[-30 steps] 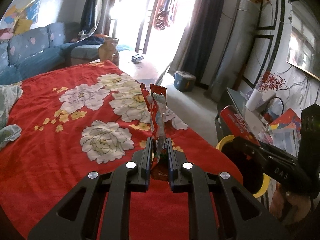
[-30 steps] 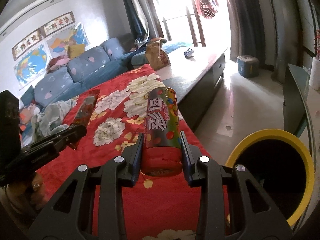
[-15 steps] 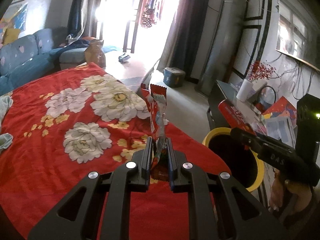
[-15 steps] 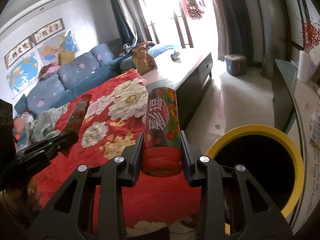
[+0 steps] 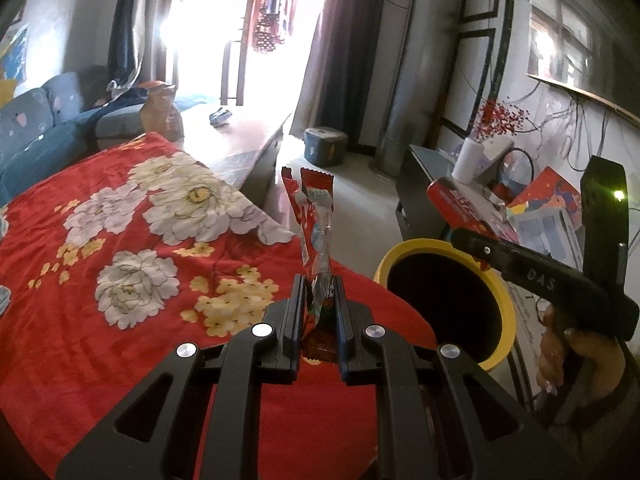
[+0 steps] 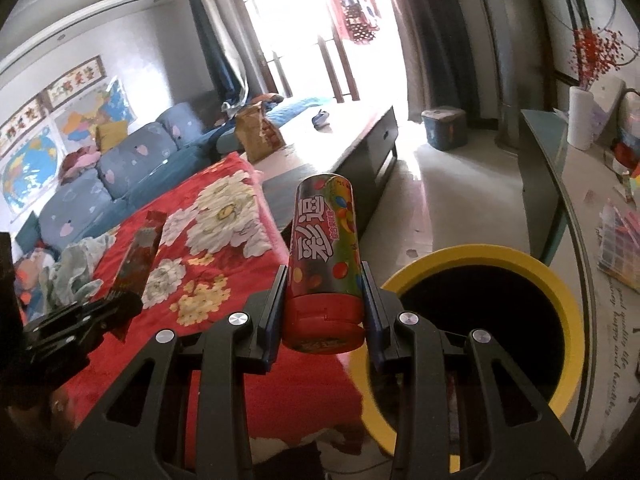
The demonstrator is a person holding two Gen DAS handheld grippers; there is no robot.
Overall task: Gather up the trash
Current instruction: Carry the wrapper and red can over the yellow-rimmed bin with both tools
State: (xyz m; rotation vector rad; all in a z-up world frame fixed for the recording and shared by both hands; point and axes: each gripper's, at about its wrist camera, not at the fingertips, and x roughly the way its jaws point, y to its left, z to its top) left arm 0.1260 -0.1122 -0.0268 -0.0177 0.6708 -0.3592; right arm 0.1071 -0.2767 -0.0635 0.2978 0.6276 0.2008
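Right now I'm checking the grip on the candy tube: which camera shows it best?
The right wrist view: the candy tube fills the centre, clamped between the right gripper's pads, label readable. The left wrist view shows only the tube's red end behind the gripper's side.

Support surface: low table [image 6: 340, 152] covered at the near end by a red blanket [image 5: 80, 320] with big white and small yellow flower prints; fills the lower left of both views. Far end bare and glossy, upper centre. On the bare part: a crumpled brown paper bag [image 6: 256, 136] at the blanket's far edge, and a small dark object [image 6: 321, 118] further back, too small to identify. On the blanket's left edge, right wrist view: a crumpled pale cloth [image 6: 78, 268]. Floor [image 6: 440, 200] pale, right of the table; on it a yellow-rimmed bin [image 6: 572, 320] with black interior, lower right, close to the blanket corner, and a blue lidded box [image 5: 324, 146] well behind it.
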